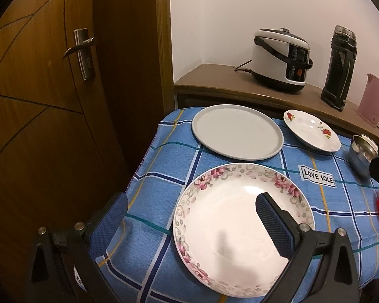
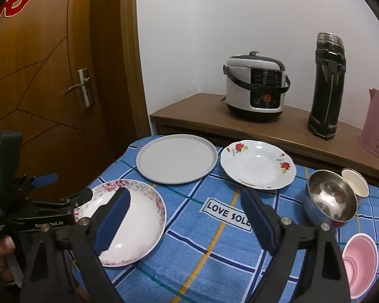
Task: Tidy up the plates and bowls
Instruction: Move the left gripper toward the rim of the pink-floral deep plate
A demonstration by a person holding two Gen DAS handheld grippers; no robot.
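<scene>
A white plate with a pink flower rim lies at the near left of the blue checked cloth. My left gripper stands open astride its left rim, one finger over the plate and the other off the table's edge. A plain grey plate and a red-rose plate lie at the back. At the right are a steel bowl, a small white bowl and a pink bowl. My right gripper hangs open over the cloth's middle, with nothing between its fingers.
Behind the table a brown shelf carries a rice cooker, a tall black flask and a pink kettle. A wooden door stands close on the left. A person's hand holds the left gripper's handle.
</scene>
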